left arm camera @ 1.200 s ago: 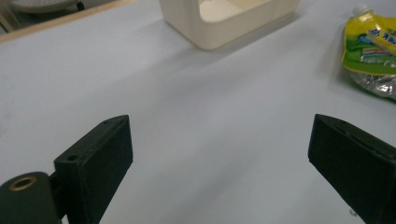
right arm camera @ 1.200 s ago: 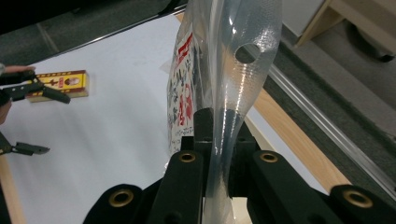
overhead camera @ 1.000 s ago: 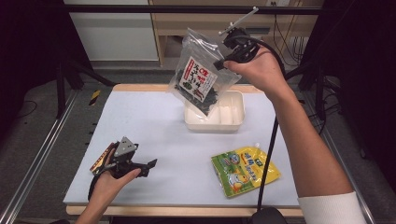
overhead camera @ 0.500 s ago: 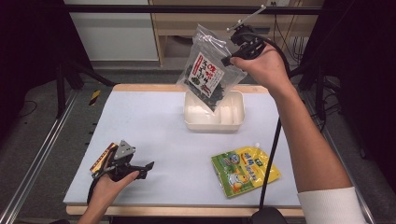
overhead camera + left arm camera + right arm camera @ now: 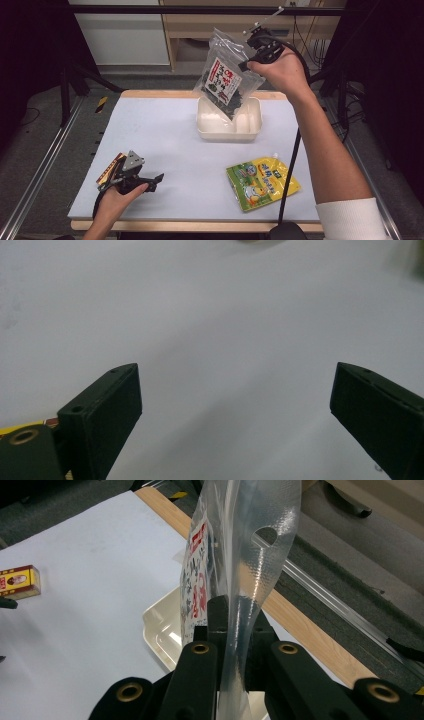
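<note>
A clear plastic bag (image 5: 227,80) with dark contents and a red-and-white label hangs tilted over a cream tray (image 5: 252,131) at the back of the table. My right gripper (image 5: 250,62) is shut on the bag's upper edge. In the right gripper view the jaws pinch the clear film (image 5: 235,555), with the tray (image 5: 160,625) below. My left gripper (image 5: 155,181) rests low at the table's front left. Its jaws stand wide open over bare tabletop (image 5: 235,405), with nothing between them.
A yellow-green pouch (image 5: 262,182) lies flat at the front right. A small yellow-and-red box (image 5: 111,170) sits beside the left hand, and the box (image 5: 19,580) also appears far off in the right gripper view. A wooden table edge (image 5: 150,93) runs along the back.
The right hand has carried the bag slightly to the right and a little higher, so it hangs more over the tray. The left gripper has stayed in place.
</note>
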